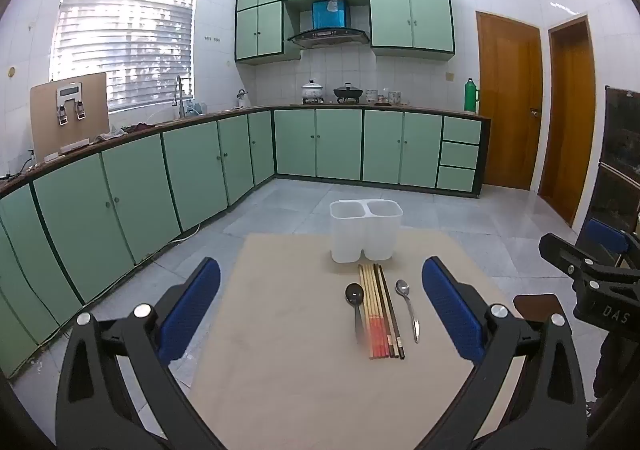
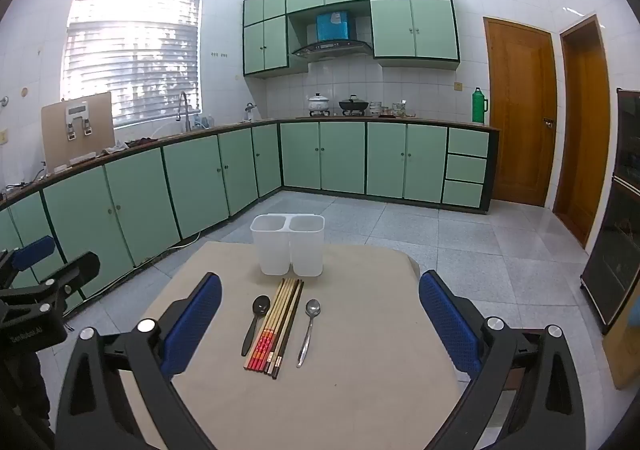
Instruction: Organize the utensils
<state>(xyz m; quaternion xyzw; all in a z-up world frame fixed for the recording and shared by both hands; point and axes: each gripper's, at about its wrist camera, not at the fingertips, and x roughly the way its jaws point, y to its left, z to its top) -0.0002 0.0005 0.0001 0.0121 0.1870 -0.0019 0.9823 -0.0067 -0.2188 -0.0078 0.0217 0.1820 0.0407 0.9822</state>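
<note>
Jaws wide on both grippers, blue ribbed pads (image 1: 192,306) over bundled chopsticks (image 1: 380,312), translucent 2-cell holder (image 1: 365,232).

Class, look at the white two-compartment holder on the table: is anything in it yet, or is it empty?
Apparently empty. The holder stands upright, nothing rising above its rims; the chopsticks and both spoons lie on the table in front.

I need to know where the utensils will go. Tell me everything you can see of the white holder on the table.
The white holder is a translucent plastic caddy with two side-by-side compartments joined at the rim, both looking empty. It stands upright near the far edge of the beige table, just beyond the tips of the chopsticks. Neither gripper touches it.
</note>
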